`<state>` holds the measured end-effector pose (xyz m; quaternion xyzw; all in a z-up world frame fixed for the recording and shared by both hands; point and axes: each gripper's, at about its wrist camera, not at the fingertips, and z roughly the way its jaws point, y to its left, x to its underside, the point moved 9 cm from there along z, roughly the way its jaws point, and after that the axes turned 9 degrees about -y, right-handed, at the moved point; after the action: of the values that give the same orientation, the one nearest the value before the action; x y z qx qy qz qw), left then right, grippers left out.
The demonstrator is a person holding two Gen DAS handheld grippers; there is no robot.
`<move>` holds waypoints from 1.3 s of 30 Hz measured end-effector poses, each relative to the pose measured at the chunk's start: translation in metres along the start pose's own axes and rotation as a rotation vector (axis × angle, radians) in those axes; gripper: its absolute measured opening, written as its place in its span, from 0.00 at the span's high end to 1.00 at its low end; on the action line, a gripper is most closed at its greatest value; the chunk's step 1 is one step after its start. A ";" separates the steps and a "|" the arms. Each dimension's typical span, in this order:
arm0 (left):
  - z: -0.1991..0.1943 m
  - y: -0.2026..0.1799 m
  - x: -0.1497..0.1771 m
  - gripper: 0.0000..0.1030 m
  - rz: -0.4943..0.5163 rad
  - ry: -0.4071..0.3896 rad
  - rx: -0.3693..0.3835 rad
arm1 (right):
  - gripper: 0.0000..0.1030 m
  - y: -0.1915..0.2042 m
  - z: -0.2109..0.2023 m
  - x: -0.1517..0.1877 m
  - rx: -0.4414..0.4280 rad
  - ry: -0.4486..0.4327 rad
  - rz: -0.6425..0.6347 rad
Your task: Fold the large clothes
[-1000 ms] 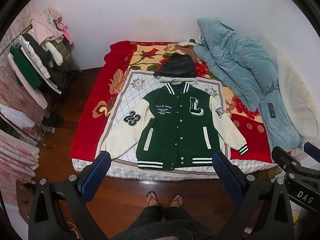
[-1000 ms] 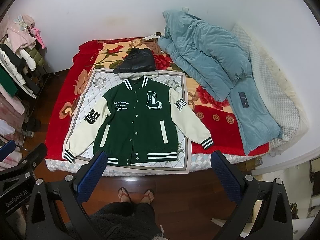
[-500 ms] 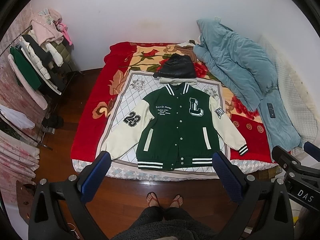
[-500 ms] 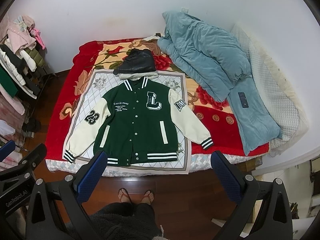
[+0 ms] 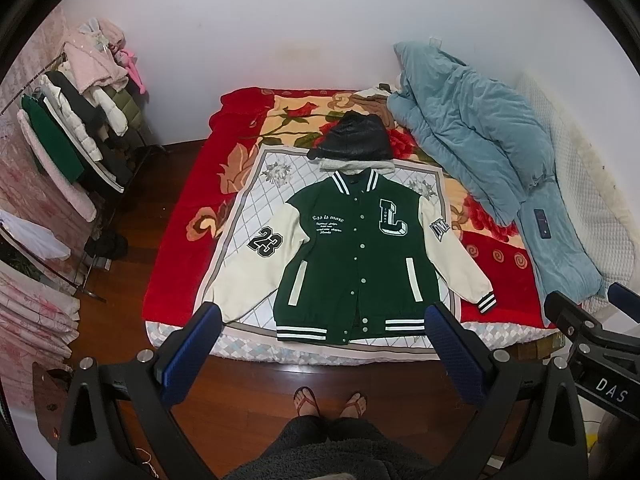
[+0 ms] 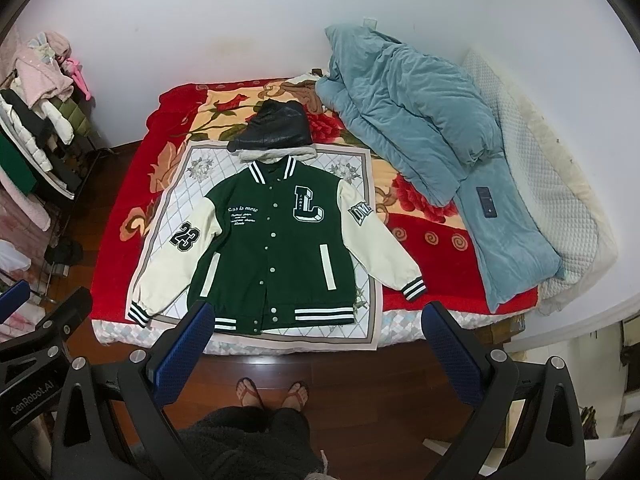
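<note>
Jacket [image 5: 360, 264] flat on bed — both tongs [image 5: 320, 344] [image 6: 316, 340] wide, above, apart.

Jacket [image 5: 360, 256]: "L", sleeve "23"

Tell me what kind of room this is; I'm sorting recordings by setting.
Most likely a home bedroom: a bed with a floral red blanket, a rumpled blue duvet against the wall, and a clothes rack hung with garments. A green varsity jacket lies spread on the bed.

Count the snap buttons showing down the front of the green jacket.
7 on the green jacket: one below the collar, four down the placket, two on the striped hem. Others may be too small to see.
</note>
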<state>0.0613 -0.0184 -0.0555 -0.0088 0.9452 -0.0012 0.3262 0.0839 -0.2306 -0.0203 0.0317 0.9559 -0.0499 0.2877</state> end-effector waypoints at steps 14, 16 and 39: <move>-0.003 0.005 -0.011 0.00 0.003 -0.006 0.002 | 0.00 0.000 -0.004 -0.010 -0.001 -0.005 0.001; -0.003 0.005 -0.011 0.00 0.004 -0.007 0.002 | 0.00 0.000 -0.003 -0.005 -0.004 -0.005 0.003; 0.000 0.004 -0.046 0.00 0.006 -0.018 0.013 | 0.00 0.002 -0.004 -0.010 -0.005 -0.011 0.007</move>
<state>0.0972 -0.0138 -0.0272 -0.0037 0.9423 -0.0064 0.3347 0.0904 -0.2289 -0.0114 0.0341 0.9543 -0.0468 0.2931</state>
